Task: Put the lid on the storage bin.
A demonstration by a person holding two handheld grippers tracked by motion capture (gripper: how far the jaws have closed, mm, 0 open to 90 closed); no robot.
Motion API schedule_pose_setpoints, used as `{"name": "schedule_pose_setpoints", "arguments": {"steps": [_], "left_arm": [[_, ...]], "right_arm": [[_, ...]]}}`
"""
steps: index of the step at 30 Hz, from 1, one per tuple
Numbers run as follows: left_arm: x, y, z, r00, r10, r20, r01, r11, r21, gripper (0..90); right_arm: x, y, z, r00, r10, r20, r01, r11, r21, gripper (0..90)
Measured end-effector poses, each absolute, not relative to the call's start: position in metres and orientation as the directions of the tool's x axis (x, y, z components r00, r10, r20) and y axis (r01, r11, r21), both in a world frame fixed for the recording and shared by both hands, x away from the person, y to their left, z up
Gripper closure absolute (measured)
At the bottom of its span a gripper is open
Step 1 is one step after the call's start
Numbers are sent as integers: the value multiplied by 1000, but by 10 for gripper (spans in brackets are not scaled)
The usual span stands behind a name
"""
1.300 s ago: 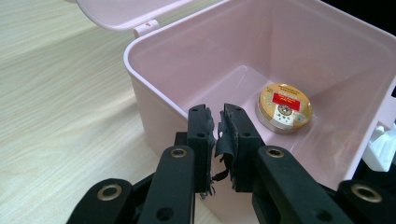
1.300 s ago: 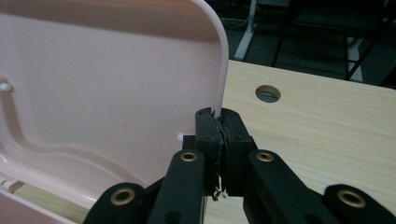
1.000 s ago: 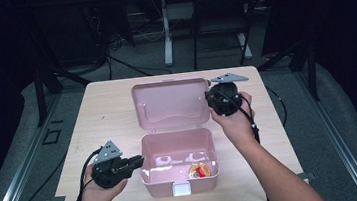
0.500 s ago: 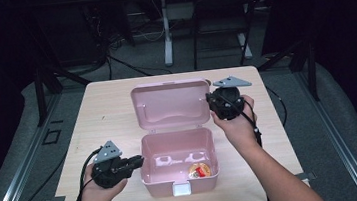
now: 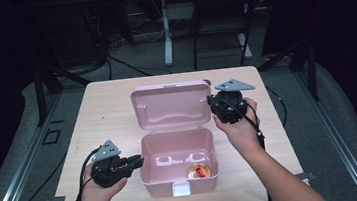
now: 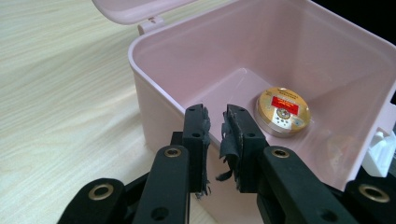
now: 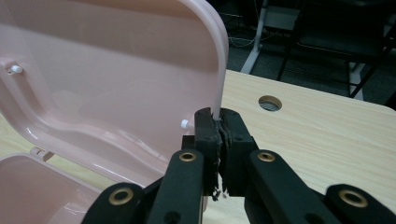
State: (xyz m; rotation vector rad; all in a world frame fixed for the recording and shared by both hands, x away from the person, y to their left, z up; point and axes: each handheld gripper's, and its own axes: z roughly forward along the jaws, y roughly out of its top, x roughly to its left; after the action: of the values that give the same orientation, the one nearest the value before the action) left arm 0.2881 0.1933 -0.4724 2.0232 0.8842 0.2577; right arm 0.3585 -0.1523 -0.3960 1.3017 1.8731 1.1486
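A pink box (image 5: 178, 163) stands open near the front edge of the table (image 5: 97, 109), its lid (image 5: 171, 106) raised behind it. The right gripper (image 5: 213, 106) is clamped on the lid's right edge: in the right gripper view the thin rim (image 7: 218, 93) runs down between the jaws, and the pads hide the pinched part. The lid's lower left corner and the box below it are cut off by that frame.

The left gripper (image 5: 140, 160) sits at the box's left wall. Its jaws have just been opening; in the left gripper view they straddle the wall's rim (image 6: 154, 70) with a narrow gap, and whether the frayed pads (image 6: 229, 135) touch the plastic is hard to tell.

A round gold tin (image 6: 283, 111) with a red label lies flat on the box floor, toward the front right corner in the high view. Its print is too small to read. A white latch (image 5: 181, 188) shows at the box front.
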Motion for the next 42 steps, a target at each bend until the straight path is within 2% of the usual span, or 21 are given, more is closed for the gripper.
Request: {"name": "schedule_pose_setpoints", "arguments": {"steps": [15,42], "left_arm": [[298,195,-457,696,705,-137,470,-303,829,731],[324,194,-410,669,737,-100,425,-269,864,707]], "right_arm": [[355,-153,-397,-361,932,23,426,143,893,864],[351,-155,-398,-370,929,22,419,146,896,865]]}}
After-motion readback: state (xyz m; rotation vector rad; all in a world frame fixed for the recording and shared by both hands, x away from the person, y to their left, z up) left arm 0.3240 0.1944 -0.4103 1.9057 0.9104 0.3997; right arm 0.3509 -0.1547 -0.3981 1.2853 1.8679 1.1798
